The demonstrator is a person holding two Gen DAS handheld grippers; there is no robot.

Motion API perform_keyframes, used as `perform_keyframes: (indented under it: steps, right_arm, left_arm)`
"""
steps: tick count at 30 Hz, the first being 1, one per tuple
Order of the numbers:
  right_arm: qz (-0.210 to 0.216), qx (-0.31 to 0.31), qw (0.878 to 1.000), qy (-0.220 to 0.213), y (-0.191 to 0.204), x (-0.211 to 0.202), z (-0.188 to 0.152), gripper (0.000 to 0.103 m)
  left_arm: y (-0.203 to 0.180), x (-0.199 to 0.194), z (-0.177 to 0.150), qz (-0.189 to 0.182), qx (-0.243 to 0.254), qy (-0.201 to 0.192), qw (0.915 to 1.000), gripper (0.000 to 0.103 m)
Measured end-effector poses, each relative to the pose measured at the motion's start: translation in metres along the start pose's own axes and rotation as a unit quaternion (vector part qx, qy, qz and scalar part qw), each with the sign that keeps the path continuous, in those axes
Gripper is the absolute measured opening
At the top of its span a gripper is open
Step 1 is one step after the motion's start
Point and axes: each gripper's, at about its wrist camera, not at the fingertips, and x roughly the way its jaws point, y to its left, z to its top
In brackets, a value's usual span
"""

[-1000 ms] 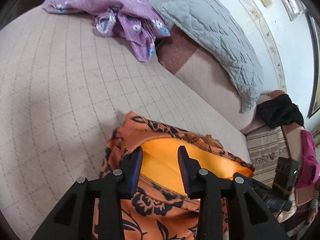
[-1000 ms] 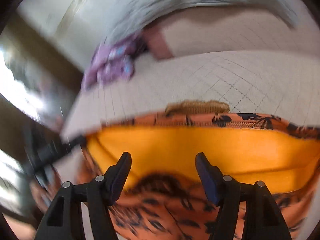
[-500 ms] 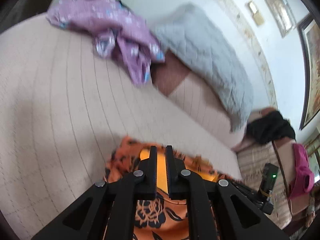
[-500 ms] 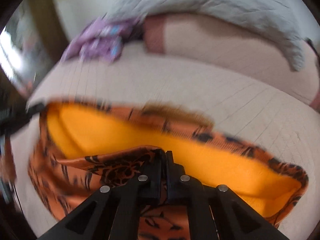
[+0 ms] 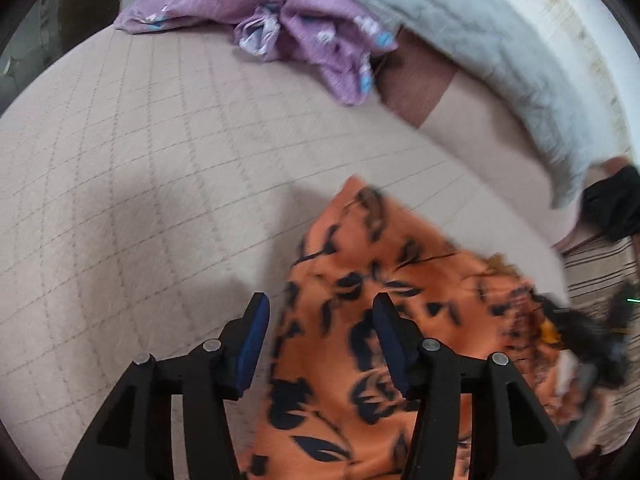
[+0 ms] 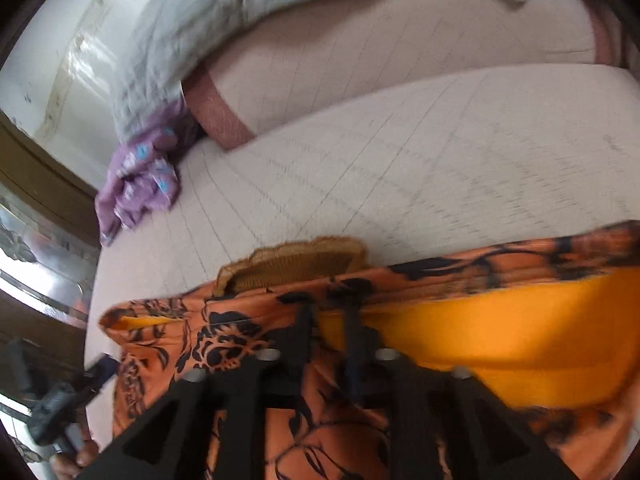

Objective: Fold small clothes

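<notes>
Left wrist view: the orange garment (image 5: 360, 340), printed with black flowers and leaves, lies on the sofa seat (image 5: 140, 200) under the left gripper (image 5: 320, 336). Its left edge runs up between the two blue-padded fingers, and most of the cloth spreads to the right, past the right finger. The jaws have just been opening and stand released, about half apart, with neither pad pressing the cloth. The seat is pale beige fabric stitched in a diamond grid. A crumpled purple floral garment (image 5: 304, 24) lies far back, beside a grey quilted pillow (image 5: 500, 60).

Right wrist view: the same garment (image 6: 480, 340) shows its plain yellow-orange lining to the right and its printed face to the left. A folded printed edge crosses the fingertips of the right gripper (image 6: 328, 312). The jaws have just been opening and stand a narrow gap apart; motion blur hides whether the pads still pinch the cloth. A brown knitted piece (image 6: 296, 260) peeks out behind the edge.
</notes>
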Motion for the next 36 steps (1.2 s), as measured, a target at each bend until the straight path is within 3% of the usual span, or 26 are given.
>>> perform_keyframes:
  steps: [1, 2, 4, 8, 14, 18, 24, 27, 30, 33, 36]
  right_arm:
    - [0.002, 0.004, 1.0, -0.02, -0.006, -0.016, -0.001, 0.037]
    - [0.002, 0.01, 0.999, -0.04, -0.014, -0.034, -0.003, 0.054]
    - [-0.001, 0.021, 0.996, -0.088, -0.026, -0.066, -0.007, 0.07]
    - [-0.005, 0.029, 0.994, -0.108, -0.053, -0.113, -0.027, 0.07]
    - [-0.031, 0.06, 0.996, -0.054, -0.116, -0.15, -0.082, 0.07]
    - [-0.008, 0.111, 0.994, -0.017, -0.153, -0.155, -0.118, 0.07]
    - [0.067, 0.178, 0.982, 0.003, -0.175, -0.146, -0.148, 0.07]
    - [0.097, 0.204, 0.974, 0.021, -0.18, -0.133, -0.153, 0.071]
    - [0.126, 0.219, 0.967, 0.017, -0.181, -0.126, -0.153, 0.071]
    - [0.133, 0.21, 0.969, 0.013, -0.176, -0.12, -0.152, 0.071]
    - [0.141, 0.202, 0.969, 0.014, -0.17, -0.115, -0.148, 0.07]
  left_arm:
    - [0.002, 0.003, -0.002, 0.015, 0.001, 0.003, 0.9999, 0.055]
    - [0.005, 0.004, -0.004, 0.025, -0.001, 0.004, 0.9997, 0.055]
    - [0.007, 0.002, -0.008, 0.027, 0.0, 0.0, 0.9996, 0.055]
    - [0.007, -0.013, -0.021, 0.057, 0.019, -0.013, 0.9981, 0.062]
    - [0.02, -0.034, -0.049, 0.037, -0.012, 0.017, 0.9991, 0.073]
    - [0.04, -0.054, -0.082, 0.012, -0.067, 0.031, 0.9972, 0.074]
    - [0.06, -0.086, -0.13, -0.014, -0.107, 0.0, 0.9941, 0.079]
    - [0.057, -0.083, -0.132, -0.025, -0.106, -0.002, 0.9941, 0.079]
    - [0.047, -0.074, -0.132, -0.101, -0.116, 0.01, 0.9881, 0.079]
    - [0.036, -0.065, -0.13, -0.099, -0.103, -0.005, 0.9897, 0.078]
    - [0.033, -0.056, -0.123, -0.115, -0.118, -0.023, 0.9861, 0.078]
